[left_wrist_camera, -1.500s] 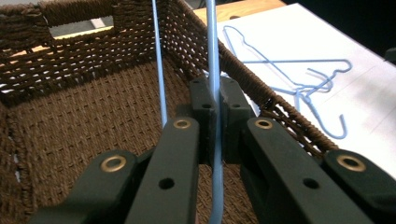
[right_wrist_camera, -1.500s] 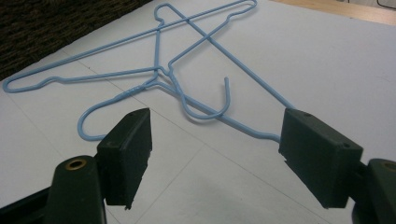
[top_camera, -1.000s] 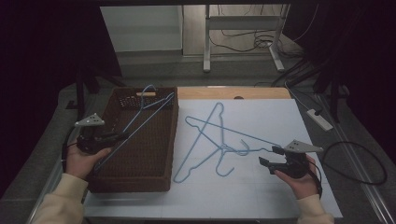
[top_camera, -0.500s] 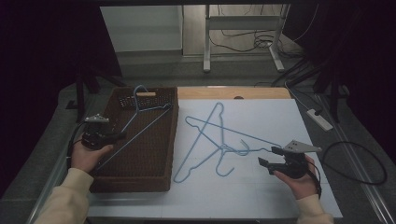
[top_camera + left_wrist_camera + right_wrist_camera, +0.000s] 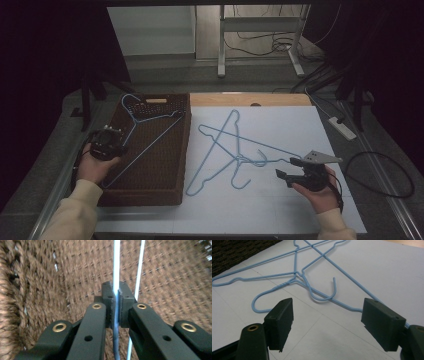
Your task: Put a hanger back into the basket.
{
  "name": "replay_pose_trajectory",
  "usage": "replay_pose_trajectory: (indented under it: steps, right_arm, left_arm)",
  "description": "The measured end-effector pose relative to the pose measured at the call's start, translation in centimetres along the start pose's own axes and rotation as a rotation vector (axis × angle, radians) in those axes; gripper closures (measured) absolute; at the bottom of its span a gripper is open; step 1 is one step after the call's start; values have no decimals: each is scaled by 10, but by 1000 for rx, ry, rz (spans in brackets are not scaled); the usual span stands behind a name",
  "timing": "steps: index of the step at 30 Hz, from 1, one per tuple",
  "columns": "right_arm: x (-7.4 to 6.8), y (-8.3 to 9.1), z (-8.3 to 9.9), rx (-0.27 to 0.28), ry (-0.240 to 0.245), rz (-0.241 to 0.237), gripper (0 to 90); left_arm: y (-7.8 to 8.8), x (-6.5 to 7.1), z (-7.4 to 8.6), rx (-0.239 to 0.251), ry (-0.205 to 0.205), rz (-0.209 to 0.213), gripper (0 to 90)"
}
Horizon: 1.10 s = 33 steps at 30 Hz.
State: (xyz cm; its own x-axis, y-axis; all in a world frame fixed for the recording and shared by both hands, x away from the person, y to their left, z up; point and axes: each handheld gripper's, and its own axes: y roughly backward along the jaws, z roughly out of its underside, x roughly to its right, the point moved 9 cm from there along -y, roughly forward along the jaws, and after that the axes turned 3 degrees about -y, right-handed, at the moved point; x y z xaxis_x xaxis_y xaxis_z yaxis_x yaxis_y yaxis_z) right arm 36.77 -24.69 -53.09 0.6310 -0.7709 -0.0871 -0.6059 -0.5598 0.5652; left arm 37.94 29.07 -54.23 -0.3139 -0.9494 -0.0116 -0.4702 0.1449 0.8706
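left gripper [image 5: 116, 303] | fingers [image 5: 109, 300] clamped on blue hanger wire [image 5: 116, 265] | woven basket [image 5: 50, 277] behind

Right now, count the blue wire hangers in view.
3: one hanger in the basket, clamped by the left gripper; two crossed hangers on the white sheet. None seem hidden.

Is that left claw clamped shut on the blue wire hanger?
Shut on it: the left claw pinches the blue wire hanger between its pads, above the brown woven basket.

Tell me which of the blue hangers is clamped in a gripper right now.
The blue hanger over the brown basket: the left gripper is shut on its wire. The two crossed hangers lie free on the white sheet, before the open right gripper.
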Motion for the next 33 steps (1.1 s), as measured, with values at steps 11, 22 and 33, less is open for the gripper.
replay_pose_trajectory:
  steps: [11,22,33]
  right_arm:
    - [1,1,0,3,-11,5,267]
    - [3,3,0,9,-17,7,268]
    - [3,2,1,2,-18,3,267]
  left_arm:
    - [-7,-2,4,-82,-33,-74,858]
    - [13,7,-10,106,-29,-42,481]
    - [63,51,-18,341,-97,122,368]
